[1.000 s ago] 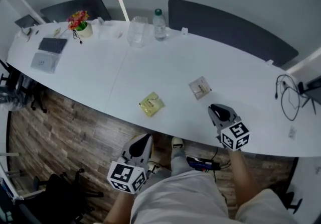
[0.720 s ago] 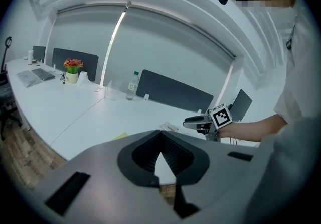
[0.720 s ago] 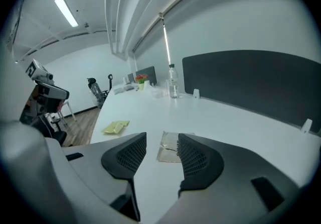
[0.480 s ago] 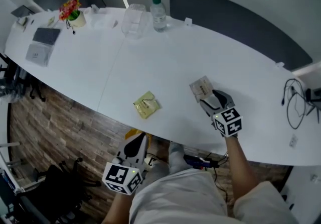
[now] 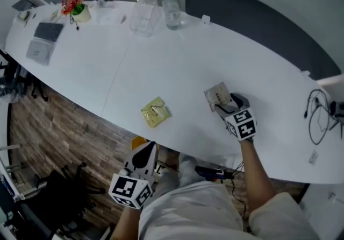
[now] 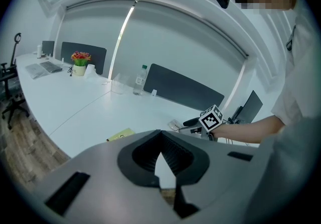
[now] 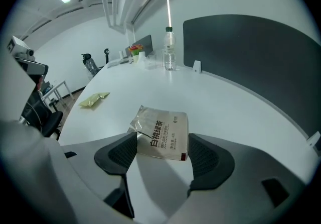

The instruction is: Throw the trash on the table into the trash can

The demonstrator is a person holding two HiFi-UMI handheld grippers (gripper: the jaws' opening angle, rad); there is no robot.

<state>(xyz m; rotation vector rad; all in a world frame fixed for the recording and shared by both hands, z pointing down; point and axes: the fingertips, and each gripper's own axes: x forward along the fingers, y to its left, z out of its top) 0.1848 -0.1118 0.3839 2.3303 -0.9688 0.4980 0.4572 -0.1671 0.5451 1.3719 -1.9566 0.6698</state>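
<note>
A beige foil packet (image 5: 216,94) with dark print lies flat on the white table (image 5: 177,66). My right gripper (image 5: 223,105) rests at its near edge. Its jaws are opening, and in the right gripper view the packet (image 7: 163,132) has its near end between the two pads (image 7: 119,153) without being pressed. A yellow-green wrapper (image 5: 155,111) lies to the left near the table's front edge. My left gripper (image 5: 146,155) hangs below the table edge over the wood floor, shut and holding nothing (image 6: 161,155).
At the far side stand a water bottle (image 5: 171,11), a clear plastic container (image 5: 145,17), a small flower pot (image 5: 75,8) and a grey device (image 5: 48,32). Dark chair backs (image 5: 258,23) line the far edge. Cables (image 5: 317,118) lie at the right.
My right gripper moved forward and left to the beige packet, and its jaws went from shut to wide apart. The left gripper stayed low by the table edge.
</note>
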